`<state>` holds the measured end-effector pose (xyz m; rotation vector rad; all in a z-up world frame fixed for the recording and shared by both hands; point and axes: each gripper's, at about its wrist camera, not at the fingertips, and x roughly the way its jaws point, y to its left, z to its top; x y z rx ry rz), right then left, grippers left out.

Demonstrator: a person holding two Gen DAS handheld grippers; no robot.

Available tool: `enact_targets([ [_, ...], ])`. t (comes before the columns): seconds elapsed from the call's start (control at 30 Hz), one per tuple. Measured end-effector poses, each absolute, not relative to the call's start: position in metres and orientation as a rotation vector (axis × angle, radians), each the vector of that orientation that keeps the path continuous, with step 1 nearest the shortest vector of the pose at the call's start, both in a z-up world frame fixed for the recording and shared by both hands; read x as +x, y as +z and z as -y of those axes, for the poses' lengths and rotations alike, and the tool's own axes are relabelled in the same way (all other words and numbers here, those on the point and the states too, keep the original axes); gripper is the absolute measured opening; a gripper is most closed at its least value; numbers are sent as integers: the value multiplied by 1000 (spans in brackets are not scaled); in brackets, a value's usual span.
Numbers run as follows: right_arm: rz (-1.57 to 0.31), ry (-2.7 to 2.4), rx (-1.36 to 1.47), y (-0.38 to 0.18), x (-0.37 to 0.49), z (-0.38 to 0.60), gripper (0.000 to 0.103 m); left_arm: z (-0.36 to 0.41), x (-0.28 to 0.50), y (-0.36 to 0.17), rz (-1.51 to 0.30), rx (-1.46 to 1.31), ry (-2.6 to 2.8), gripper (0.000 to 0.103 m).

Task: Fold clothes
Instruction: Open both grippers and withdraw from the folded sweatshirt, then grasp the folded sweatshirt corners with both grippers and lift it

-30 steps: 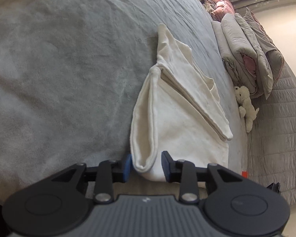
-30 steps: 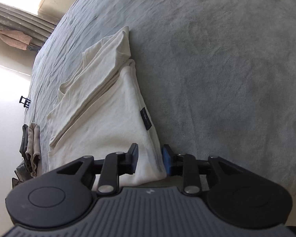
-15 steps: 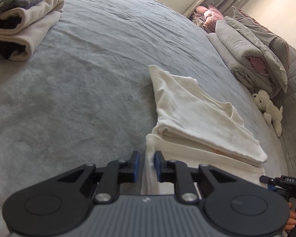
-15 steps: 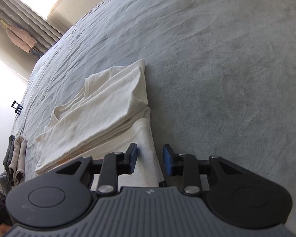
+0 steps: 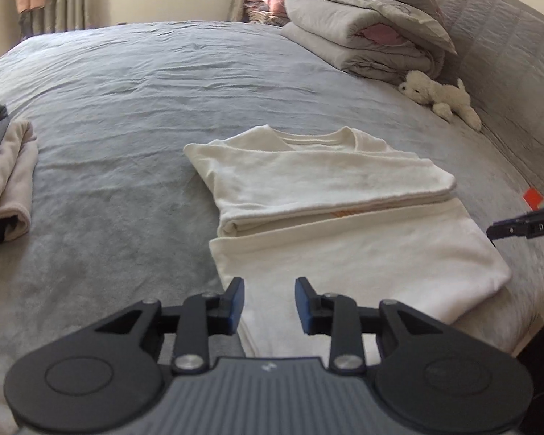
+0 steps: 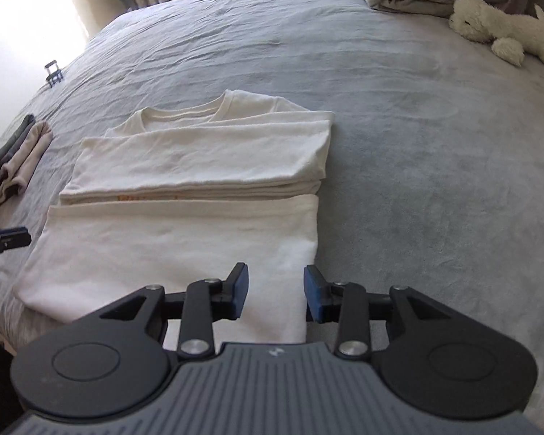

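Both tools released hem since earlier frames. Left tool, right tool: fingers apart, empty. Cream cotton T-shirt, partly folded, at near edge of grey bed. Soft, light, limp; judged best gripped at near corners.

the left gripper hangs with jaws apart over a cream t-shirt at centre frame. folded clothes sit at the left edge.

"DAS" on the right gripper, orange shirt print unreadable
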<state>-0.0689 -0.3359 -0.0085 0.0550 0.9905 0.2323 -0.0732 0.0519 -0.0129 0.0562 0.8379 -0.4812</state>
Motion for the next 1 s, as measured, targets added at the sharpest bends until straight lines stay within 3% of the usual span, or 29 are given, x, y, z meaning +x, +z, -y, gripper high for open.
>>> enact_targets([
  [0.17,-1027,341,-129,-13,-87,315,47,-27,-108,-2,-805,317,-670,37],
  [0.4,-1070,453,-370,-22,-107,290,55,-13,-125,-15,-857,471,-751,37],
  [0.7,-1120,444,-563,-48,-105,283,55,-5,-130,-42,-857,610,-729,37],
  [0.8,-1104,439,-578,-47,-104,284,43,-10,-127,-42,-835,590,-708,31],
  [0.93,-1065,427,-568,-39,-104,287,15,-16,-129,-42,-803,578,-697,18],
  [1.0,-1046,421,-564,-34,-104,288,10,-18,-130,-38,-781,571,-697,8],
])
